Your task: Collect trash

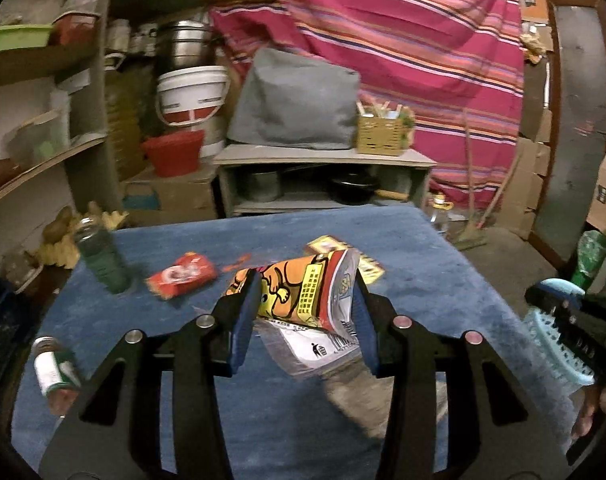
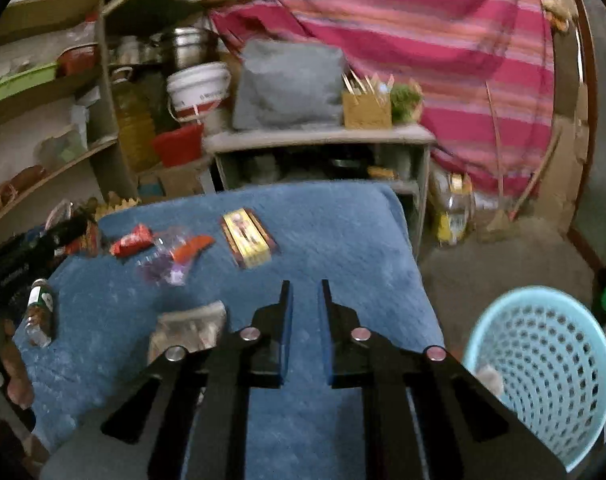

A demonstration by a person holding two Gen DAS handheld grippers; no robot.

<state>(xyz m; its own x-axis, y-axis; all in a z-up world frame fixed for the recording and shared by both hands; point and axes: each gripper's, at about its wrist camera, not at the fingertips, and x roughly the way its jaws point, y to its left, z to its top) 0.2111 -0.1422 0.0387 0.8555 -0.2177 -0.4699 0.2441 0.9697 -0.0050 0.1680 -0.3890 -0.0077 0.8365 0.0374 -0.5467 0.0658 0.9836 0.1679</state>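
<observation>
In the left wrist view my left gripper [image 1: 306, 278] is shut on an orange and yellow snack packet [image 1: 299, 296], held above the blue-covered table [image 1: 423, 272]. On the cloth lie a red wrapper [image 1: 183, 276] and a yellow box [image 1: 367, 266]. My right gripper [image 2: 305, 292] hangs over the table's near right part. Its jaws are open by a narrow gap with nothing between them. A light blue perforated basket [image 2: 543, 360] stands on the floor to its right, with a crumpled scrap [image 2: 489, 376] inside. The red wrapper [image 2: 131, 242], a clear wrapper [image 2: 171, 260], the yellow box [image 2: 249, 240] and a silver packet [image 2: 191, 326] lie on the cloth.
A green bottle [image 1: 99, 256] stands upright at the table's left; a small bottle [image 1: 55, 368] lies near the left front edge. Behind the table is a low shelf unit [image 1: 323, 156] with a grey bag. Cluttered shelves fill the left; a striped cloth hangs behind.
</observation>
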